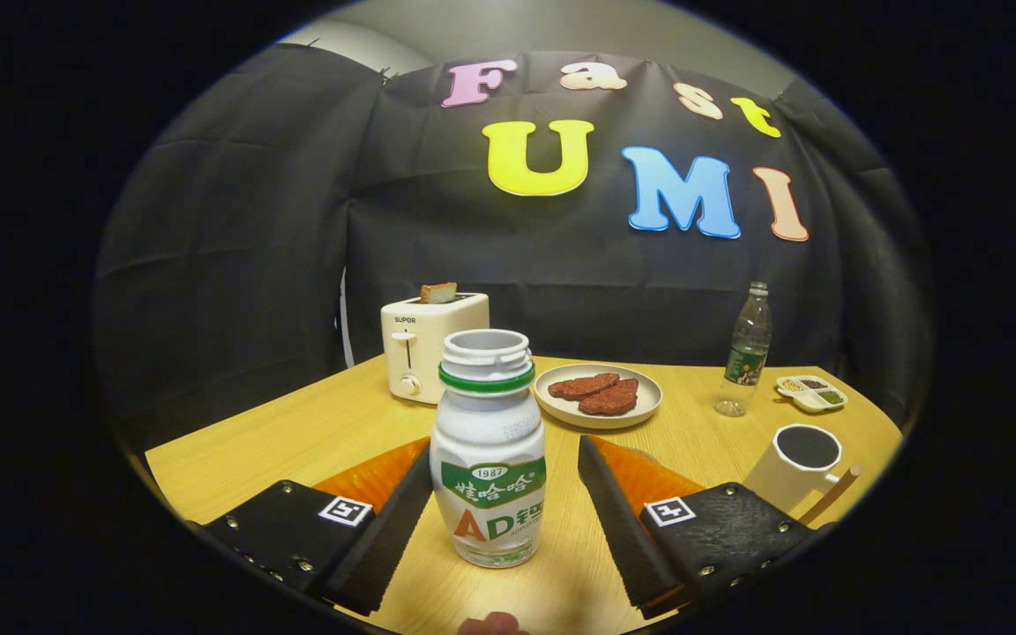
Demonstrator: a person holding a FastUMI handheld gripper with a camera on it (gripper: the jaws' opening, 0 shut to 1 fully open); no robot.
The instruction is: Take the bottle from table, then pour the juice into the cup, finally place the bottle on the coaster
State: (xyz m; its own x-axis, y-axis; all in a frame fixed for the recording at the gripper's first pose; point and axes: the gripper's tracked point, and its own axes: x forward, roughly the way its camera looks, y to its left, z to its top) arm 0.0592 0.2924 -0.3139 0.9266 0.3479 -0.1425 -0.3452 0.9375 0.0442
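The gripper [503,511] is lined up on the bottle [489,445] right now, its 2 fingers spread wide with the bottle standing upright on the table [296,441] between them. The left finger looks very close to the bottle's side, maybe just brushing it; the right one stands clear with a gap of bare wood showing. So nothing is clamped yet.

Watch the cap, because there isn't one: the neck is open, so any knock spills juice. My worry is that uneven gap. If the fingers close from here, the left one meets the bottle first and could shove it sideways or tip it before the right one arrives.

The cup [797,466] waits off beyond the right finger, near the table's edge, with a handle sticking out toward us. A swing across could clip it. Ahead, beyond the fingers, sit a plate [598,407] with 2 reddish pieces, a toaster [431,344] and a clear water bottle [744,351]. I can't pick out the coaster from here.
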